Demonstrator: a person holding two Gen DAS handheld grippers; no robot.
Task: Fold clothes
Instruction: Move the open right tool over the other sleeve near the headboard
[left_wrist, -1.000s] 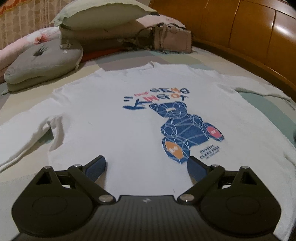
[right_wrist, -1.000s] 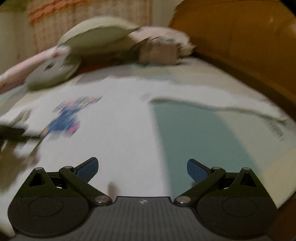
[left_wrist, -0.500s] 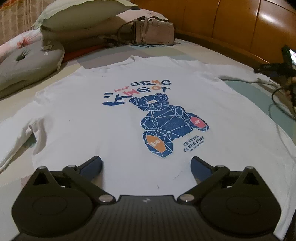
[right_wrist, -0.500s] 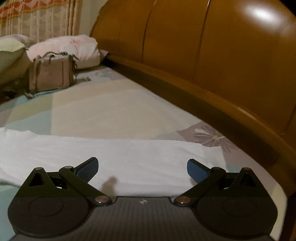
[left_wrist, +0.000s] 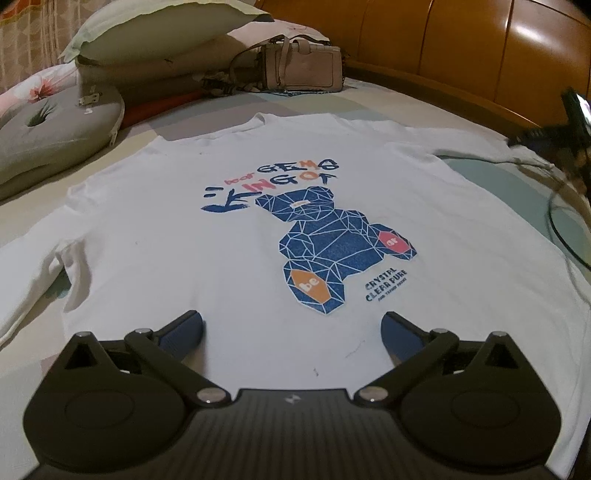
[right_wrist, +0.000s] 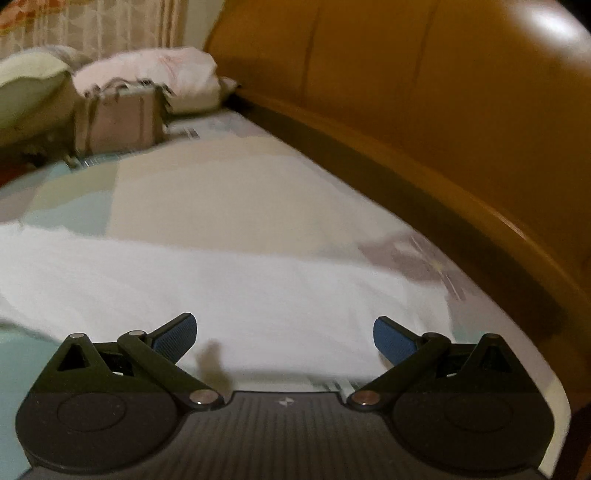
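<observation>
Right wrist view is motion-blurred: bag and pillows smeared, bedsheet pattern near the headboard hard to read. Shirt lies flat, print up, on the bed, hem toward the left tool, neck toward the bag. Left sleeve runs off frame edge; right sleeve stretched toward the headboard, cuff end w/ unclear edge. Right tool hovers over that sleeve, fingers spread apart, nothing between. Left tool fingers also wide apart, empty, just above the hem. Right tool only partly seen at left view's right edge, dark & blurred. Bag closed, contents not visible. Grey cushion cut off at left.
</observation>
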